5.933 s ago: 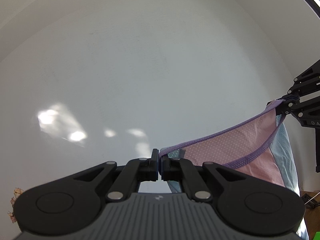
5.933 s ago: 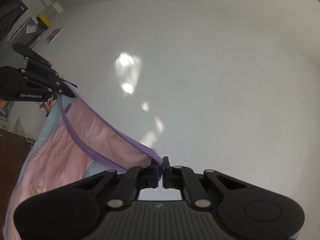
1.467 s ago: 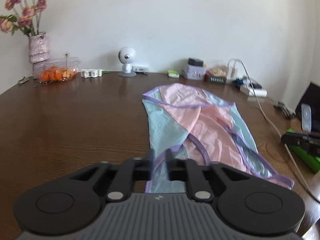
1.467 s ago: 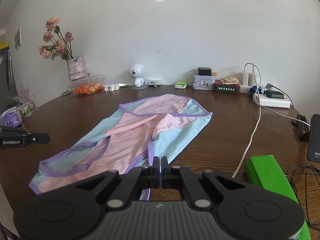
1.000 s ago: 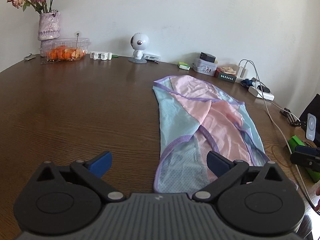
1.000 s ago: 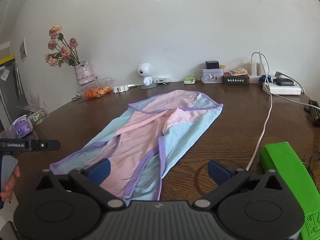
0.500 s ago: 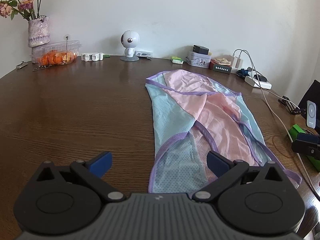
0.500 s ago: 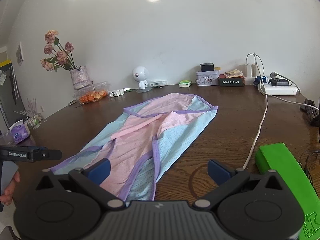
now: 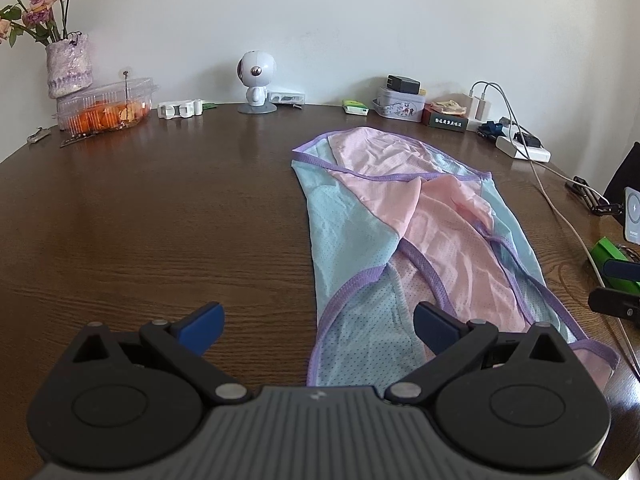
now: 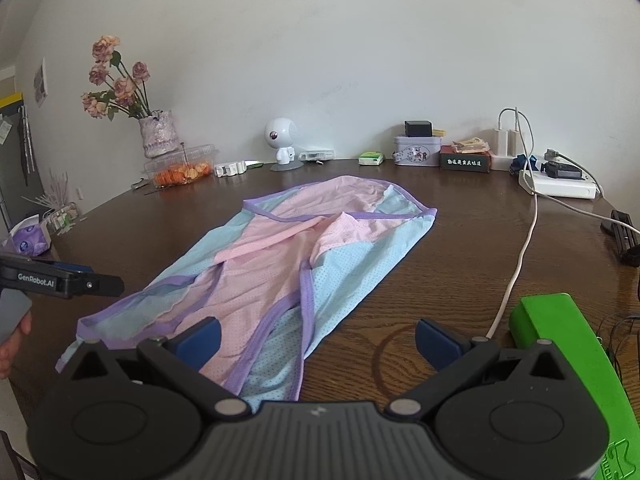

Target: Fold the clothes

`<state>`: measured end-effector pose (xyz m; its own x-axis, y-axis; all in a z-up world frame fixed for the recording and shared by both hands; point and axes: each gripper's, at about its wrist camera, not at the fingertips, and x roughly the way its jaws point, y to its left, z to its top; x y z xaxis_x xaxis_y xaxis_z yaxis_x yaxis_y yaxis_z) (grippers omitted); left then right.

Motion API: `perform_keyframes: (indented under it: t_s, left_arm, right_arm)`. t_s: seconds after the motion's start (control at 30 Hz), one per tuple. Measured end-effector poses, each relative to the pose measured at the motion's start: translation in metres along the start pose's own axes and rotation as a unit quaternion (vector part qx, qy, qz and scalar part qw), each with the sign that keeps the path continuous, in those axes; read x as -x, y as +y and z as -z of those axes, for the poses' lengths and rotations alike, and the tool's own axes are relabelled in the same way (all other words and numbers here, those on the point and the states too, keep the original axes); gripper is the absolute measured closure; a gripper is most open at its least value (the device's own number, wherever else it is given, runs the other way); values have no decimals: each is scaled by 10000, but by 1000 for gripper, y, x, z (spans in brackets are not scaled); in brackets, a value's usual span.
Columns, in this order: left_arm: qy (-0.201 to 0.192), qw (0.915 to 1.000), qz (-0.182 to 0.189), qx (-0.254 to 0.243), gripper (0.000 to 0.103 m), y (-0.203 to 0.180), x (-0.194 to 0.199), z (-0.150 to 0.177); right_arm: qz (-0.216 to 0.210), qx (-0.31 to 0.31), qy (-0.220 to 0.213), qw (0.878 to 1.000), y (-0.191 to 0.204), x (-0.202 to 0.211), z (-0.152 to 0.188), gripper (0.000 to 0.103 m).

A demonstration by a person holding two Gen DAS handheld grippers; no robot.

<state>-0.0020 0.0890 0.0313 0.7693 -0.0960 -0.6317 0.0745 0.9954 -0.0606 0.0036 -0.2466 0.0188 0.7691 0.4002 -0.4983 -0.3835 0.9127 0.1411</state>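
Two grippers, and I have both spread wide with nothing between their blue-tipped fingers. My left gripper (image 9: 318,322) hovers over the near end of the garment (image 9: 404,232), one fingertip above bare wood and the other above the mesh hem; my right gripper (image 10: 318,338) hangs over the opposite near corner, its left finger over the pink panel and its right finger over the table (image 10: 460,248). The garment is a pink and light-blue mesh piece with purple binding, and it lies spread lengthwise on the dark wooden table, loosely wrinkled through the middle, its far end pointing toward the wall. From the right wrist camera I see my left gripper at the left edge, with part of a hand (image 10: 10,344) below it. Just right of the right gripper sits a green block (image 10: 568,344), and a white cable (image 10: 520,256) runs past it to a power strip (image 10: 560,188). Along the wall stand a small white robot figure (image 9: 256,80), a vase of roses (image 9: 68,64), a clear box of orange food (image 9: 106,106) and a tin (image 9: 398,104).
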Motion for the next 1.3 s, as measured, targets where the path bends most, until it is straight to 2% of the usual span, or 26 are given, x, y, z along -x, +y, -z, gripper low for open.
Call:
perform_keyframes:
  t_s: [0.4, 0.47, 0.6, 0.7, 0.8, 0.87, 0.93, 0.97, 1.03, 1.07, 1.13, 1.2, 1.23, 1.3]
  left_arm:
    - [164, 9999, 34, -18, 0, -1, -10, -4]
    - [195, 9997, 96, -105, 0, -4, -14, -9]
    - [-10, 9989, 161, -442, 0, -15, -24, -21]
    - [102, 9976, 163, -662, 1, -24, -38, -29]
    - [310, 9959, 171, -830, 10, -32, -44, -35]
    - [335, 9952, 321, -862, 22, -36, -41, -35]
    - [380, 9942, 489, -884, 32, -39, -43, -35]
    - [414, 9936, 558, -893, 33, -40, -45, -34]
    - [483, 9934, 453, -934, 37, -42, -54, -33]
    - [516, 9936, 365, -935, 47, -41, -58, -33]
    - [588, 9944, 295, -826, 60, -35, -64, -34]
    - [587, 9955, 371, -649, 66, -23, -66, -35]
    - [569, 9959, 389, -586, 75, -17, -66, -35]
    - [566, 9964, 374, -503, 86, -9, -65, -36]
  right_arm:
    - [124, -8, 115, 9999, -4, -8, -7, 0]
    - [100, 100, 108, 9998, -3, -12, -14, 0]
    - [-14, 312, 63, 9995, 1, -27, -33, 0]
    - [-192, 316, 211, 9991, 6, -48, -43, 1]
    - [-250, 463, 389, 9979, 14, -61, -47, 10]
    - [-250, 567, 480, 9969, 19, -68, -47, 14]
    - [-215, 616, 551, 9963, 22, -73, -45, 24]
    - [-196, 639, 586, 9960, 23, -75, -44, 33]
    - [-143, 644, 692, 9954, 21, -81, -43, 50]
    - [-87, 645, 758, 9950, 21, -84, -42, 55]
    - [17, 654, 854, 9942, 19, -90, -41, 74]
    - [55, 627, 915, 9938, 18, -93, -39, 84]
    - [72, 590, 917, 9940, 17, -93, -39, 91]
    - [139, 531, 899, 9944, 14, -90, -39, 94]
